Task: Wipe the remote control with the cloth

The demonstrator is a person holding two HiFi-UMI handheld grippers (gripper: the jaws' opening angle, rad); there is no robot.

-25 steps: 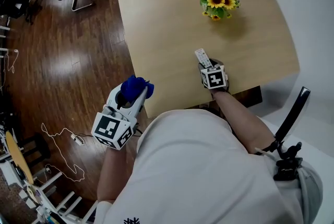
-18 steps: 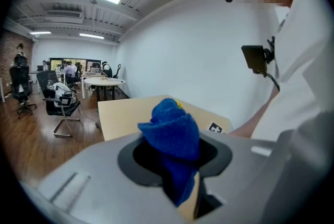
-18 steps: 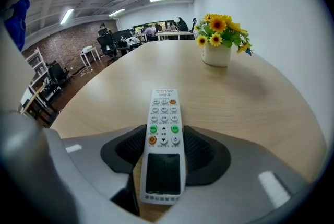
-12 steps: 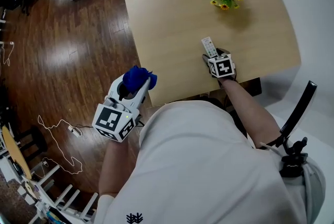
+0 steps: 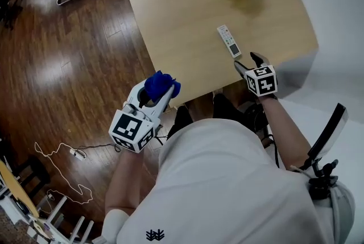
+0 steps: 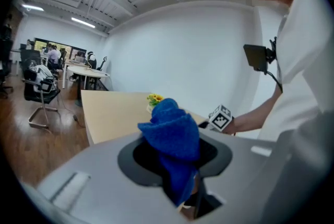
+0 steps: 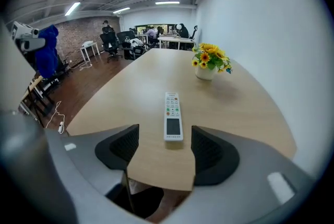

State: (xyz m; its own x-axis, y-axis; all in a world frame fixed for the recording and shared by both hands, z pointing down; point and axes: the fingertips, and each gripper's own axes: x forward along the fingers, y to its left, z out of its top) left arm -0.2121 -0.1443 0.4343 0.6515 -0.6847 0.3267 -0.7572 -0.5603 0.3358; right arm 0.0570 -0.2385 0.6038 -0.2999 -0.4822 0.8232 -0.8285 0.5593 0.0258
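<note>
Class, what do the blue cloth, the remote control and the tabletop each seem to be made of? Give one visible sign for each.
The blue cloth looks like soft, fuzzy fabric, perhaps microfibre: it bunches and droops in folds. The remote control is probably hard white plastic, matt, with coloured buttons. The tabletop is pale wood or wood-look laminate: smooth, uniform tan.
</note>
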